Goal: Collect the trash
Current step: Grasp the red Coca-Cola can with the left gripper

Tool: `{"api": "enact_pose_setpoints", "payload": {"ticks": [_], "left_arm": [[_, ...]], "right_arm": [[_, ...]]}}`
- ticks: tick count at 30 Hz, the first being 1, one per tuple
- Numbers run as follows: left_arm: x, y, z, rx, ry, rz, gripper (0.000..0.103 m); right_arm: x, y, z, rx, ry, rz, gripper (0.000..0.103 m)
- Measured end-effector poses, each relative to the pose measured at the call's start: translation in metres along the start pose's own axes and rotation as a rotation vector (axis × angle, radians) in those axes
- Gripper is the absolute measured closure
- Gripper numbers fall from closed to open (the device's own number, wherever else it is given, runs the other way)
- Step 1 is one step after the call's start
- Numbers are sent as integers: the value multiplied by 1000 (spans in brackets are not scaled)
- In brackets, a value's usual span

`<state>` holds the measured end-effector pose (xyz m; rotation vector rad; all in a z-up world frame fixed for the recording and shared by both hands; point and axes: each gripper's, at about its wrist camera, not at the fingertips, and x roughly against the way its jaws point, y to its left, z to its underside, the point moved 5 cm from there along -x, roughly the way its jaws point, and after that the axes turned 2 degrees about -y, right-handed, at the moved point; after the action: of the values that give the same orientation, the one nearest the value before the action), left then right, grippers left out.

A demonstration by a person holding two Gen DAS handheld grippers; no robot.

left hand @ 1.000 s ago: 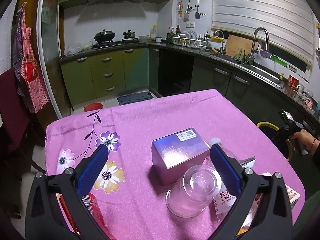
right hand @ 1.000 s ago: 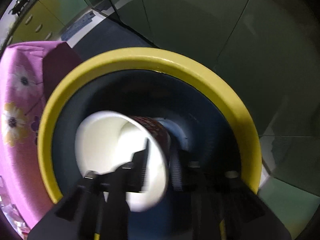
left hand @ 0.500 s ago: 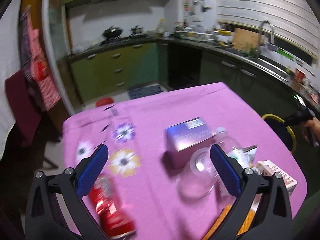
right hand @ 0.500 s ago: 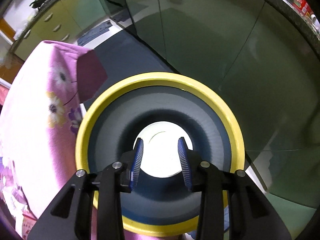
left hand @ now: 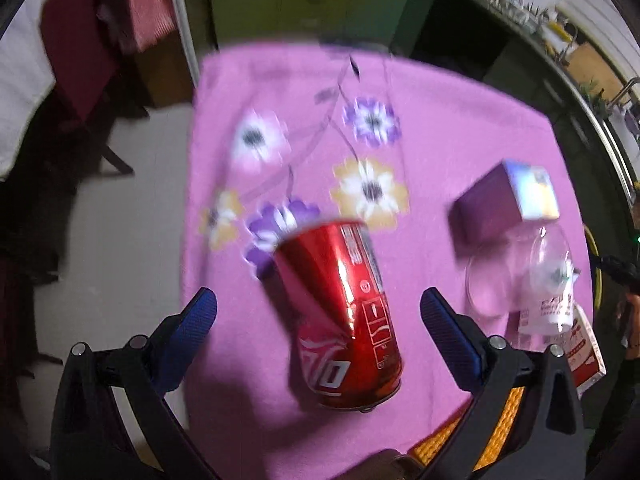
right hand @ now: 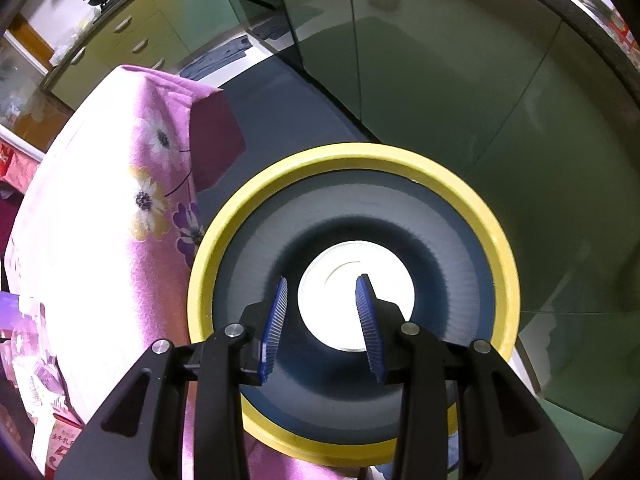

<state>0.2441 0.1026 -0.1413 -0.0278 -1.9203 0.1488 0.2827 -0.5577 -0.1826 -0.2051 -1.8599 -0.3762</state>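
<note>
A dented red soda can [left hand: 340, 312] lies on its side on the pink flowered tablecloth [left hand: 440, 120]. My left gripper [left hand: 316, 300] hangs over it, pointing steeply down, open wide with a blue finger on each side of the can and apart from it. In the right wrist view my right gripper [right hand: 322, 282] hovers over a dark bin with a yellow rim [right hand: 360, 152], open, with nothing between its pads. A white paper cup [right hand: 332, 320] lies at the bin's bottom.
Right of the can are a purple box [left hand: 504, 204], a clear plastic cup [left hand: 496, 280], a plastic bottle [left hand: 552, 292] and a small carton [left hand: 586, 352]. The bin stands on the floor between the table's edge [right hand: 100, 220] and green cabinets [right hand: 440, 60].
The left gripper swung down and leftward, from facing the box and clear cup to over the red can. The right gripper let go of the white cup into the bin and rose.
</note>
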Motion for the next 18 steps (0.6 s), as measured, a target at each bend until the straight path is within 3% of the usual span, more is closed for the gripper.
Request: {"api": "enact_pose_setpoints", "payload": {"ticks": [11, 13, 18], "left_arm": [[-42, -8, 3, -20, 207, -44, 9], [-45, -4, 4, -19, 228, -61, 25], [-51, 7, 0, 4, 269, -75, 47]], "right_arm": [[-8, -2, 1, -2, 10, -4, 63], [-9, -3, 1, -2, 11, -8, 63], [-14, -2, 3, 5, 18, -22, 63]]}}
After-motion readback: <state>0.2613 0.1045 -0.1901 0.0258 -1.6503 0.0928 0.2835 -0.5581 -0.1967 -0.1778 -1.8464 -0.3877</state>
